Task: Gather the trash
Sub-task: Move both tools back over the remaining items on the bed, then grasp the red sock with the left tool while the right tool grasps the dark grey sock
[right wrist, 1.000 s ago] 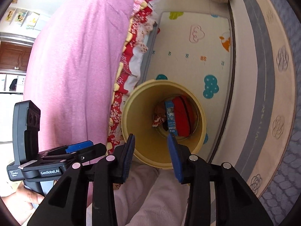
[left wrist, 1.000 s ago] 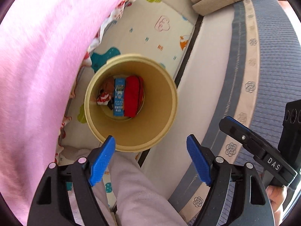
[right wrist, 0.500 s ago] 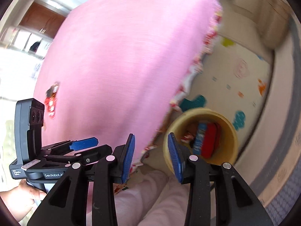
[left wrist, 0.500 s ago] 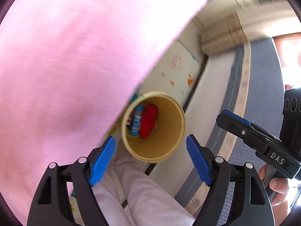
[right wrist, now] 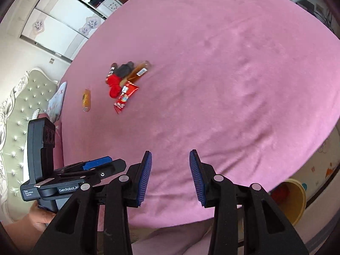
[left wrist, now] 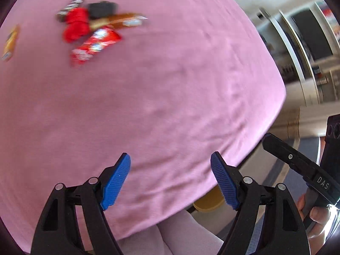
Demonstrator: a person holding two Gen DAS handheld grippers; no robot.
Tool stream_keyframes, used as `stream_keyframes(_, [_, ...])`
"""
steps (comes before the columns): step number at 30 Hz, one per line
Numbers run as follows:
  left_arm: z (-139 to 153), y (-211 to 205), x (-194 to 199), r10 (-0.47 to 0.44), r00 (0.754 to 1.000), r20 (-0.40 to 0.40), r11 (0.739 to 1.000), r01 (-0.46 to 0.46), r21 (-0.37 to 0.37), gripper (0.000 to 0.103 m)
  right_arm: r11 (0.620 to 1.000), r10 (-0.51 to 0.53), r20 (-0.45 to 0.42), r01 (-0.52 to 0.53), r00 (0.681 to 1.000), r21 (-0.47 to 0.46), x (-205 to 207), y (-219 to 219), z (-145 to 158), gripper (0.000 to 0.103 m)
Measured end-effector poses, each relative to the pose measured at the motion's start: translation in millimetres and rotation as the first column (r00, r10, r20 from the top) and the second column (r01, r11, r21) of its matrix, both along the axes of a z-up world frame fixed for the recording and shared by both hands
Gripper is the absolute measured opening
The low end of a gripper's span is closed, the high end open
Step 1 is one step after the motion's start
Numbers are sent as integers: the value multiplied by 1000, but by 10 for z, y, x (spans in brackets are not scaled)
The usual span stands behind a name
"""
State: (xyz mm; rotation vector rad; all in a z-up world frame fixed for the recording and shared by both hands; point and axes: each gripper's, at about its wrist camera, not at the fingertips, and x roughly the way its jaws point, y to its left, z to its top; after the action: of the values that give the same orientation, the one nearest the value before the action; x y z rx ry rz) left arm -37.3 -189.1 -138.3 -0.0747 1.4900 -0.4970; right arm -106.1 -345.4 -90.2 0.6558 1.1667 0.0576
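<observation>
Both your grippers have swung up from the yellow bin (right wrist: 294, 199) to the pink bed (right wrist: 212, 74). Your left gripper (left wrist: 170, 182) gapes wide and empty; your right gripper (right wrist: 170, 176) stands narrower, also empty. Wrappers (right wrist: 122, 85) lie heaped far across the bedspread, an orange packet (right wrist: 86, 99) nearby.

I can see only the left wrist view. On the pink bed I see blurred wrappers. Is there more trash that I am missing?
Observer: The orange packet, cut at your edge, lies whole and apart from the pile.
Operator: Where is the bin?
Observer: The yellow bin stands on the floor beside the bed, with red trash inside.
Operator: Does the right gripper hold anything?
Observer: No, the right gripper is open and holds nothing.
</observation>
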Motion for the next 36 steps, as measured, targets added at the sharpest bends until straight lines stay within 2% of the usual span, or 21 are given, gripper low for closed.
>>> stream_keyframes(7, [64, 752, 640, 170, 984, 43, 985, -170, -7, 77, 992, 128, 28, -127, 991, -21, 797, 460, 48, 37])
stream_keyframes(12, [66, 884, 1061, 239, 969, 65, 971, -239, -21, 77, 980, 198, 38, -196, 980, -40, 1275, 622, 47, 37])
stream_keyframes(18, [-19, 898, 1562, 285, 956, 67, 958, -284, -19, 77, 967, 253, 24, -252, 967, -28, 1832, 695, -118, 37])
stream_keyframes(26, [-501, 880, 2256, 341, 940, 2, 940, -341, 16, 77, 962, 274, 0, -274, 962, -13, 2497, 631, -380, 37])
stream_keyframes(30, [-733, 819, 2554, 333, 943, -18, 942, -331, 58, 77, 961, 276, -11, -276, 961, -10, 2743, 611, -508, 37])
stream_keyframes(33, [-890, 777, 2736, 332, 942, -41, 941, -328, 76, 71, 960, 278, -18, -278, 960, -7, 2907, 609, -593, 38])
stream_keyframes(34, [-967, 767, 2798, 332, 942, -52, 941, -327, 88, 63, 960, 280, -19, -280, 960, -8, 2963, 614, -623, 38])
stream_keyframes(35, [-1008, 764, 2822, 332, 942, -58, 941, -325, 95, 48, 960, 281, -20, -281, 960, -10, 3002, 613, -640, 38])
stream_keyframes(36, [-1045, 759, 2840, 330, 942, -63, 941, -322, 103, 42, 960, 281, -23, -281, 960, -12, 3052, 620, -667, 41])
